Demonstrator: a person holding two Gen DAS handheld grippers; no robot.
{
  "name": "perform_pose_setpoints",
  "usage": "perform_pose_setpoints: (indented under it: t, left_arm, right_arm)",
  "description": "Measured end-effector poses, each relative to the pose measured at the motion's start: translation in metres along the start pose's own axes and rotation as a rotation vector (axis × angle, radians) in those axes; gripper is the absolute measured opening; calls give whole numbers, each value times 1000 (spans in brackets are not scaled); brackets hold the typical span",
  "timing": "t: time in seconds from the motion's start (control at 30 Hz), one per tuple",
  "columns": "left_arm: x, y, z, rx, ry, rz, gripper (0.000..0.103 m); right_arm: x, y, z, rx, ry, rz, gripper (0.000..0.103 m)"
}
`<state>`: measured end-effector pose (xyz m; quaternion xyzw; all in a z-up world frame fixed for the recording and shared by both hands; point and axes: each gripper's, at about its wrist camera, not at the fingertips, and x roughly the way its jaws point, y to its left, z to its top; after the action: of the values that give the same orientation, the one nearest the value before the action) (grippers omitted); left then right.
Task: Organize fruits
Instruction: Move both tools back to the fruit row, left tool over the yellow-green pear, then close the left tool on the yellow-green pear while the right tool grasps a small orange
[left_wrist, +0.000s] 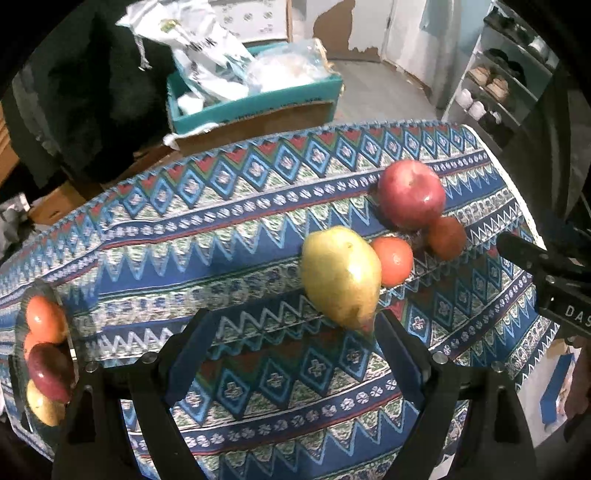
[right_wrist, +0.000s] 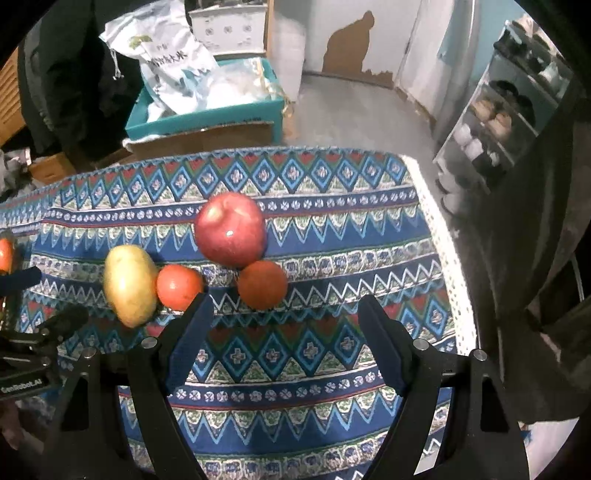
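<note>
Left wrist view: left gripper (left_wrist: 291, 332) jaws apart, empty, pear (left_wrist: 341, 277) just ahead, touching a tomato (left_wrist: 393, 260). Right gripper (right_wrist: 284, 317) likewise gapes near another tomato (right_wrist: 262, 284). A nudge could roll fruit off the cloth (right_wrist: 314, 369).

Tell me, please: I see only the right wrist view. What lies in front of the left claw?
Observer: The left claw is open. The yellow pear lies just ahead, with its narrow end beside one fingertip.
Operator: Is there any container for the fruits?
Observer: Yes. A clear dish at the left edge of the cloth holds an orange-red fruit, a dark apple and a yellow fruit.
</note>
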<state>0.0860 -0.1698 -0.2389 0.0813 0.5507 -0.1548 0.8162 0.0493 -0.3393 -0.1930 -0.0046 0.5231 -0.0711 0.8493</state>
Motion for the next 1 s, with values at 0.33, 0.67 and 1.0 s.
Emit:
perform_pose_setpoints:
  t: [0.33, 0.67, 1.0]
  left_arm:
    - [32, -14, 8, 27, 55, -37, 89]
    - [58, -14, 20, 10, 101, -73, 89]
    - [78, -11, 29, -9, 122, -140, 90]
  right_arm:
    - [22, -10, -2, 39, 53, 16, 80]
    - [34, -13, -1, 48, 70, 23, 80]
    - [49, -11, -1, 46, 99, 31, 80]
